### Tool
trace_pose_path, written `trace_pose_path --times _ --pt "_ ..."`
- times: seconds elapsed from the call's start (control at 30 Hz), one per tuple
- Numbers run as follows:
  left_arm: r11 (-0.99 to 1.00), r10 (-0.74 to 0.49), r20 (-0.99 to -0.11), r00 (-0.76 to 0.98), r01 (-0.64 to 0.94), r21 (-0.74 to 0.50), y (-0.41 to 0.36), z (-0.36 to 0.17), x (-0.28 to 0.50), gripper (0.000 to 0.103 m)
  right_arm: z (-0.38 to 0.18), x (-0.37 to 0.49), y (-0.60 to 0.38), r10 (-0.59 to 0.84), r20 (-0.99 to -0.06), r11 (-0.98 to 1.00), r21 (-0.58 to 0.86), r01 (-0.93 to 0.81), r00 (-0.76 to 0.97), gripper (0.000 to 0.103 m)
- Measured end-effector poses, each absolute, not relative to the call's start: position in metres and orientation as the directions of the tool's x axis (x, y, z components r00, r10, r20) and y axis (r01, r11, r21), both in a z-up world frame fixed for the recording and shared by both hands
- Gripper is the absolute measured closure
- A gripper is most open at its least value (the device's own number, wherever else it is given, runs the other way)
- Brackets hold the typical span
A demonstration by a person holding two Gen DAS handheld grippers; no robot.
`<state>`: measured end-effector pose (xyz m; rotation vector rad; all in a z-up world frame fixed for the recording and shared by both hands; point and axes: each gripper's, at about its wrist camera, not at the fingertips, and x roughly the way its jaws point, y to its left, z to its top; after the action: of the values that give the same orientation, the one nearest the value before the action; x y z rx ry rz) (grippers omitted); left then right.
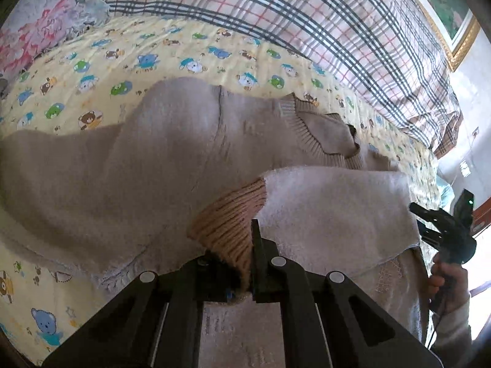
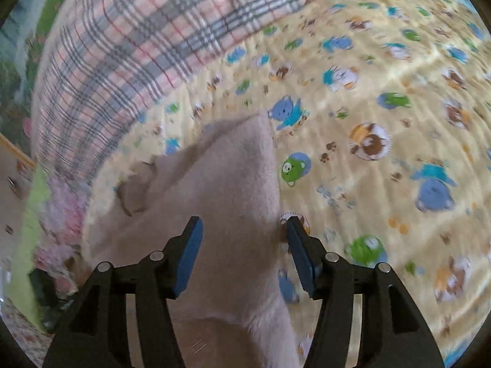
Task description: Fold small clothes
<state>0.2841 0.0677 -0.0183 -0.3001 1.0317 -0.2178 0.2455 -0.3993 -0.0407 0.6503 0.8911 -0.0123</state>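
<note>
A yellow bedsheet (image 1: 190, 49) printed with cartoon bears fills most of both views. A plaid blanket (image 1: 322, 21) lies bunched across the top of the left wrist view and the upper left of the right wrist view. The beige sweater (image 1: 129, 159) spreads over the sheet at frame centre, one sleeve folded across its body. The left gripper (image 1: 250, 263), bottom centre, is clamped on the sleeve's ribbed cuff (image 1: 230, 217). The right gripper (image 2: 244, 245) stands half open, pads clear of the sweater edge between them.
</note>
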Motion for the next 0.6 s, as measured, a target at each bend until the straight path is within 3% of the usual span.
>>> trace_pose_path --times 0.03,0.07,0.1,0.13,0.4,0.5,0.57,0.6 --pt "0.937 -0.322 -0.811 0.489 0.04 -0.348 0.065 -0.019 0.283 0.097 -0.045 0.251 -0.398 0.24 -0.745 0.822 0.497 0.279 0.623 0.045" --pt "0.936 -0.327 -0.812 0.483 0.043 -0.351 0.063 -0.018 0.283 0.097 -0.05 0.256 -0.396 0.235 -0.759 0.836 0.476 0.272 0.607 0.058" --pt "0.934 -0.333 -0.812 0.48 0.049 -0.355 0.061 -0.016 0.283 0.097 -0.051 0.258 -0.394 0.23 -0.765 0.851 0.458 0.256 0.602 0.08" --pt "0.931 -0.343 -0.808 0.479 0.059 -0.36 0.058 -0.013 0.283 0.097 -0.05 0.261 -0.393 0.216 -0.778 0.87 0.427 0.245 0.59 0.095" --pt "0.936 -0.323 -0.847 0.421 0.012 -0.351 0.062 -0.038 0.292 0.096 -0.046 0.255 -0.398 0.15 -0.782 0.902 0.358 0.24 0.605 0.094" --pt "0.94 -0.318 -0.831 0.457 0.036 -0.34 0.066 -0.026 0.28 0.089 -0.043 0.25 -0.394 0.12 -0.789 0.896 0.348 0.277 0.603 0.081" --pt "0.938 -0.317 -0.821 0.474 0.029 -0.346 0.075 -0.017 0.268 0.086 -0.03 0.239 -0.389 0.087 -0.781 0.896 0.333 0.294 0.619 0.064" --pt "0.935 -0.318 -0.815 0.484 0.02 -0.353 0.082 -0.013 0.262 0.087 -0.022 0.233 -0.385 0.089 -0.765 0.897 0.34 0.282 0.638 0.062"
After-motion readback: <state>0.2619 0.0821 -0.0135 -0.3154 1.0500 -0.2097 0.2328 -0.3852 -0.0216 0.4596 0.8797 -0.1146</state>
